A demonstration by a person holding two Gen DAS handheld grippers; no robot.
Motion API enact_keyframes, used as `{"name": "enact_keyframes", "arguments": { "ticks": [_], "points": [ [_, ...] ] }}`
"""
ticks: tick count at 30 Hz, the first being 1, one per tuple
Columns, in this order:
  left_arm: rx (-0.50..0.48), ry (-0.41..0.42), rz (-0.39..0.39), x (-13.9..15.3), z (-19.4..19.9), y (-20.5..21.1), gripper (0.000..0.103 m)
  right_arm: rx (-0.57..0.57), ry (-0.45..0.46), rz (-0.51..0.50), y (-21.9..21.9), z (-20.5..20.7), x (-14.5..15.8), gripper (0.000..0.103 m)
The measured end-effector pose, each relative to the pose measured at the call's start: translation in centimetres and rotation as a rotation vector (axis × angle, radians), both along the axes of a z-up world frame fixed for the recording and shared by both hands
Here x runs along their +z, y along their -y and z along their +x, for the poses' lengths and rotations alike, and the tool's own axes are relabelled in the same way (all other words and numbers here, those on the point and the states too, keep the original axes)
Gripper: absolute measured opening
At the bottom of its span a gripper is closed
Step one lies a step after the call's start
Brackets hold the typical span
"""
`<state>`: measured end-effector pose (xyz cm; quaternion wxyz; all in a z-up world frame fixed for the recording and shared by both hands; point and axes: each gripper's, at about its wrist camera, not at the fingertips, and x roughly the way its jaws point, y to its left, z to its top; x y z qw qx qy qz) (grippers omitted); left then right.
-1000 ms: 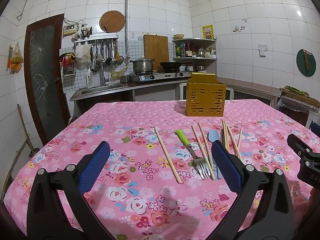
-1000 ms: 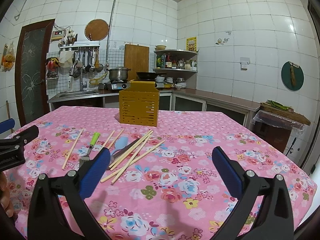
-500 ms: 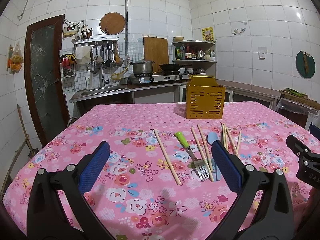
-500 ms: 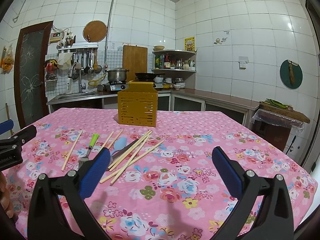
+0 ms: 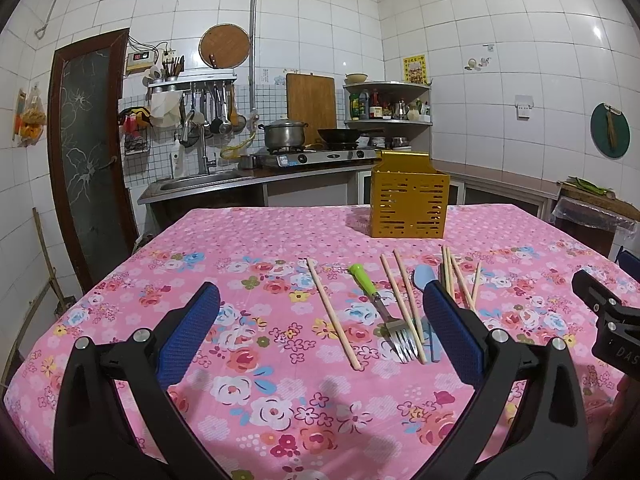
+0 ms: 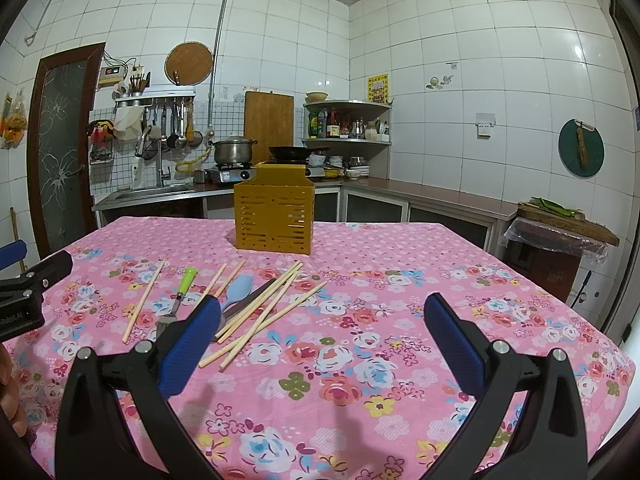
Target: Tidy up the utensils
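A yellow slotted utensil holder (image 5: 409, 200) (image 6: 274, 218) stands upright at the far middle of the pink flowered table. In front of it lie several wooden chopsticks (image 5: 334, 311) (image 6: 266, 314), a fork with a green handle (image 5: 380, 308) (image 6: 181, 291) and a light blue spoon (image 5: 425, 280) (image 6: 237, 290). My left gripper (image 5: 320, 332) is open and empty, above the table short of the utensils. My right gripper (image 6: 320, 336) is open and empty, to the right of the utensil pile.
The table's cloth (image 5: 256, 240) ends near a dark door (image 5: 86, 152) on the left. Behind it run a sink and stove counter (image 5: 256, 176). A wrapped stand (image 6: 560, 236) is at the right.
Both views have drifted slightly; the table scene sits a little lower in the frames. Both grippers stay open and the utensils have not moved.
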<state>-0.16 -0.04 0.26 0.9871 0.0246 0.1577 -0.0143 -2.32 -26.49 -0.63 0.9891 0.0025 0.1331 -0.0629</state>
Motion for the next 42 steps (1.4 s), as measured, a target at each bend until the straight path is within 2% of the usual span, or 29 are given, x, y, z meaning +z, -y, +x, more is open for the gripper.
{"name": "enact_keyframes", "arguments": {
  "ticks": [37,42],
  "points": [
    [-0.012,-0.023,0.004,-0.01,0.35,-0.20,0.098,0.001,-0.006,0.004,0.12,0.09,0.00,0.099],
    [-0.011,-0.040,0.008,0.51,0.92,-0.23,0.098,0.003,-0.032,0.008,0.15,0.54,0.10,0.099]
  ]
}}
